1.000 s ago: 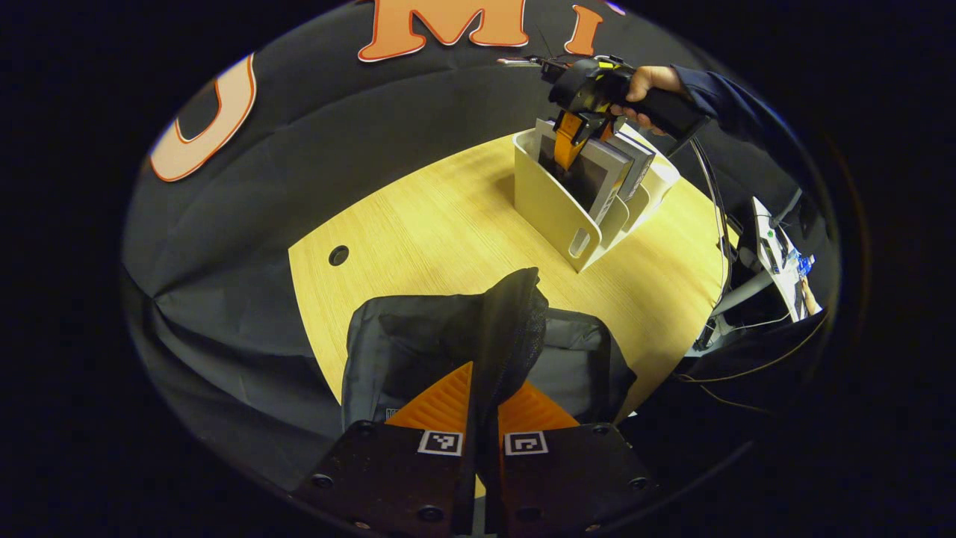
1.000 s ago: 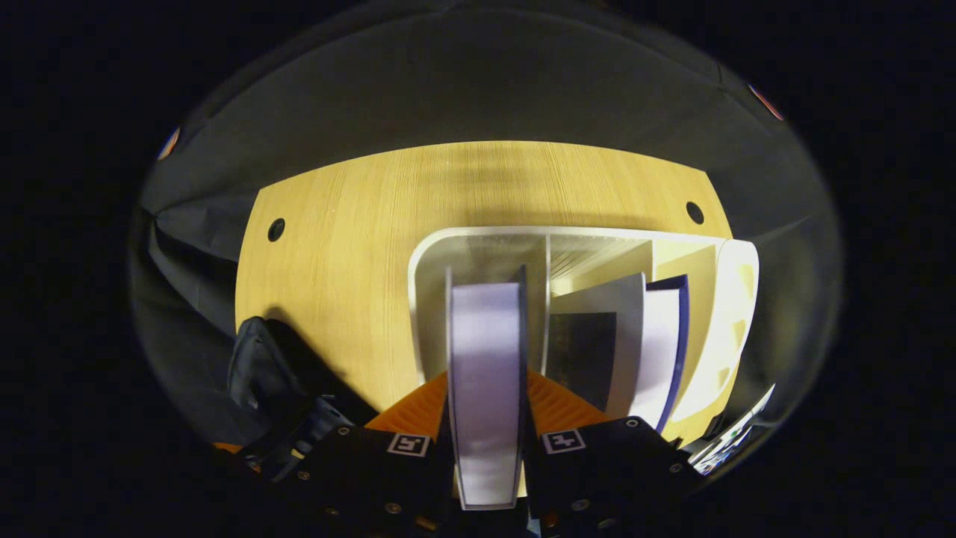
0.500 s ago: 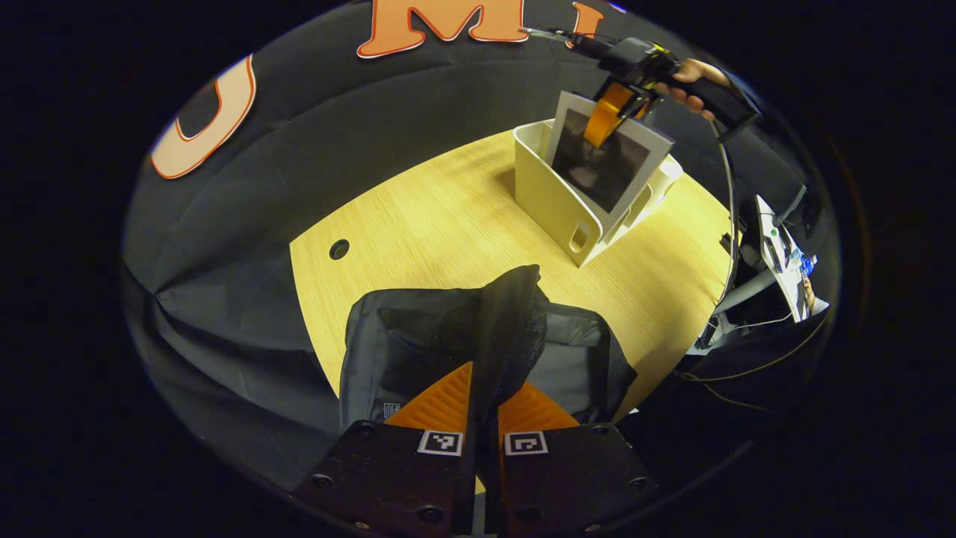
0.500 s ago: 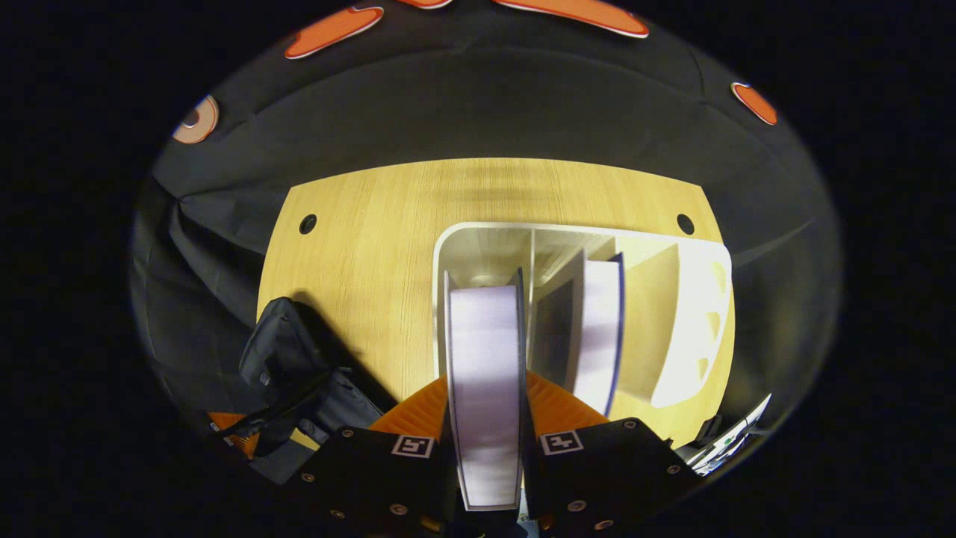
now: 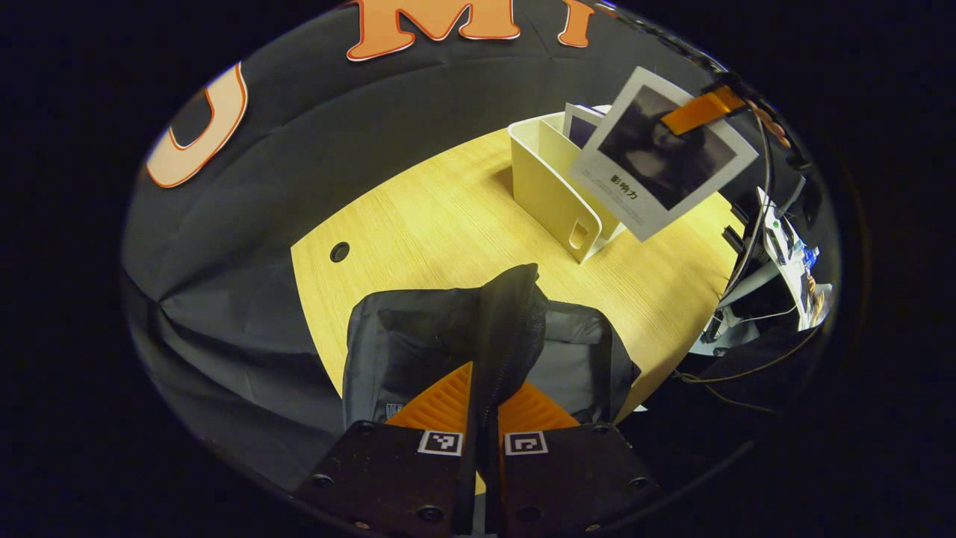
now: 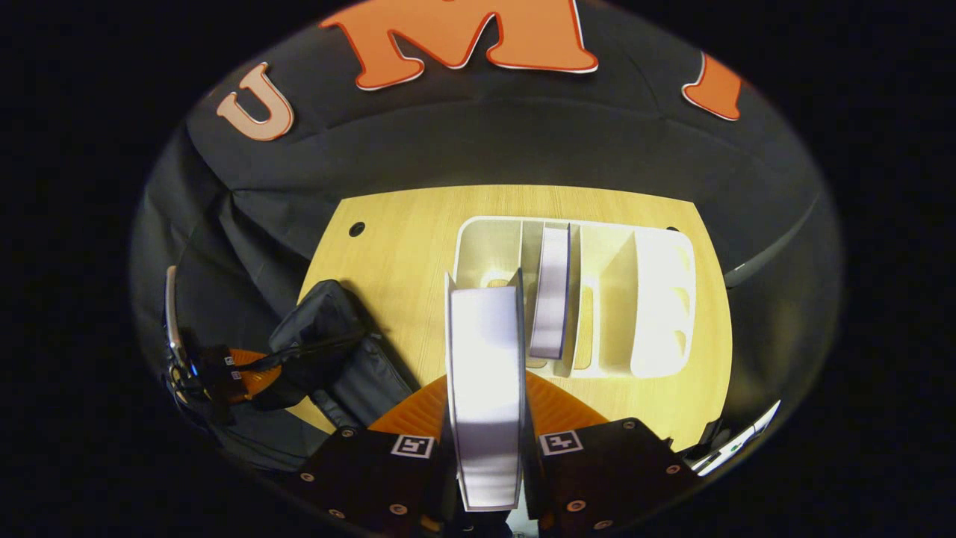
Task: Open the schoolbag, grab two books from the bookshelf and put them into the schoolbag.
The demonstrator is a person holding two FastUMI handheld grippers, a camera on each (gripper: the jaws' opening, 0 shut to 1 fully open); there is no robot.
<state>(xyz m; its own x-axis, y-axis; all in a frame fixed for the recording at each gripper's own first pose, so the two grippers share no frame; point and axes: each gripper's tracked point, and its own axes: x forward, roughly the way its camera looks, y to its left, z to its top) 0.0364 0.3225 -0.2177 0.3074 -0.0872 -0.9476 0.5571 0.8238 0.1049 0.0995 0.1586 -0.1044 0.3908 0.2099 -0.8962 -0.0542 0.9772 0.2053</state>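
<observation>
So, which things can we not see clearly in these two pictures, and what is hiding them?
- Inside of the schoolbag: left gripper view, covered by the flap the left gripper pinches.
- Cover of the book in the right gripper: right gripper view shows its page edge.
- Second book in the bookshelf: edge-on there; in the left gripper view the lifted book covers it.

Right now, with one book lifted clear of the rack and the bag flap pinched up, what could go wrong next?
The right gripper grips the book near one corner; it hangs tilted and may swing or slip on the way over.

The left gripper pinches only a fold of the schoolbag flap; if that slides out, the opening may collapse before the book arrives.

The second book leans in the bookshelf and may tip further.
</observation>
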